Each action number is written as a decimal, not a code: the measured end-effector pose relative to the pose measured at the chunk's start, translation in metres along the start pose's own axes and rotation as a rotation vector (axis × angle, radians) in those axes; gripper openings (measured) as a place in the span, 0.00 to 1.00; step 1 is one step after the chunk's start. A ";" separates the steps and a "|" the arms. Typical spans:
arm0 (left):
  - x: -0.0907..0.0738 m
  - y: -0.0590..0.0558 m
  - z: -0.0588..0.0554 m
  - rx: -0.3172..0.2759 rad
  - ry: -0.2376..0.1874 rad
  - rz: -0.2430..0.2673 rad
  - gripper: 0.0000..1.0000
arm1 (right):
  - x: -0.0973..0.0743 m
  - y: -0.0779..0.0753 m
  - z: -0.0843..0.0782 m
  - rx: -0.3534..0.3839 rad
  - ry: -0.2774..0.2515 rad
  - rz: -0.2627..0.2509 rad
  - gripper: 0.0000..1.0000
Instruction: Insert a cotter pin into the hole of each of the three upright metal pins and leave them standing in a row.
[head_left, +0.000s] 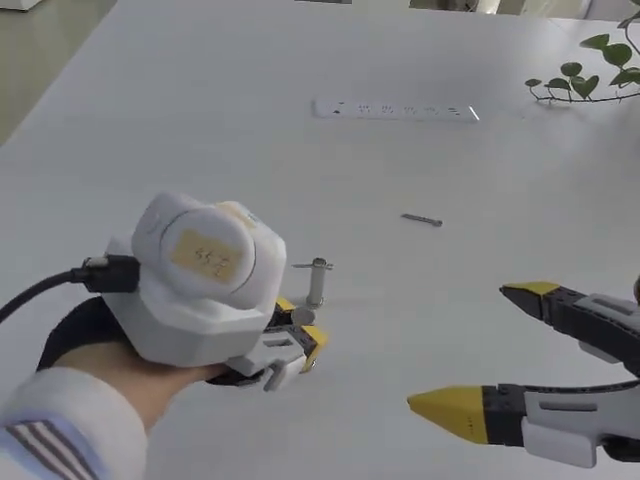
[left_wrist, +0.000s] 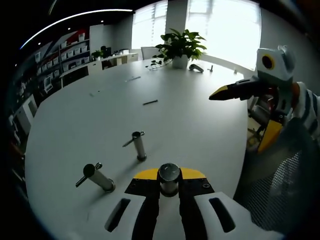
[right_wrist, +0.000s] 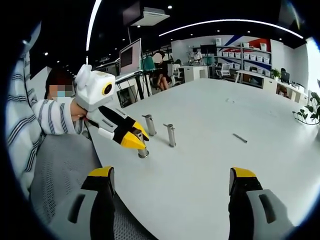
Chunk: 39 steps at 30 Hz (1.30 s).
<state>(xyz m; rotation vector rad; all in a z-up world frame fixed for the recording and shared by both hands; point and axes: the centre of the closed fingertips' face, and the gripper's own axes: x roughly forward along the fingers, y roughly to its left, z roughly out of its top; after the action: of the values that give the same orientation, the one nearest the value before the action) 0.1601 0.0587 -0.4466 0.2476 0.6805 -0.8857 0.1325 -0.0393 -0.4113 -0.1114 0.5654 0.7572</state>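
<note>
My left gripper (left_wrist: 169, 181) is shut on an upright metal pin (left_wrist: 169, 175) near the table's front edge; no cotter pin shows in it. Beyond it stand two more metal pins (left_wrist: 138, 145) (left_wrist: 97, 176), each with a cotter pin through its top. In the head view the left gripper (head_left: 300, 337) sits just in front of one of these pins (head_left: 317, 282). A loose cotter pin (head_left: 421, 220) lies flat farther back on the table. My right gripper (head_left: 480, 345) hovers open and holds nothing, to the right of the pins. From the right gripper view, its jaws (right_wrist: 172, 177) face the held pin (right_wrist: 143, 152).
A white power strip (head_left: 395, 110) lies at the back of the white table (head_left: 200, 120). A trailing plant (head_left: 600, 75) sits at the back right, its pot (left_wrist: 180, 61) across the table. Open table surface surrounds the loose cotter pin.
</note>
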 end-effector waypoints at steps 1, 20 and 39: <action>0.000 0.000 0.000 0.002 0.001 0.000 0.10 | 0.000 0.000 0.000 0.001 0.001 0.000 0.94; 0.008 0.000 -0.007 0.087 -0.012 -0.010 0.10 | 0.001 0.004 -0.005 0.015 0.015 0.008 0.94; 0.005 0.003 -0.012 0.117 -0.054 -0.064 0.10 | 0.005 0.005 -0.009 0.025 0.027 0.013 0.93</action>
<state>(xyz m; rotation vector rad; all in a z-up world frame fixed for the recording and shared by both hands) 0.1594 0.0631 -0.4586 0.3070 0.5898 -0.9916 0.1281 -0.0351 -0.4215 -0.0952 0.6012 0.7616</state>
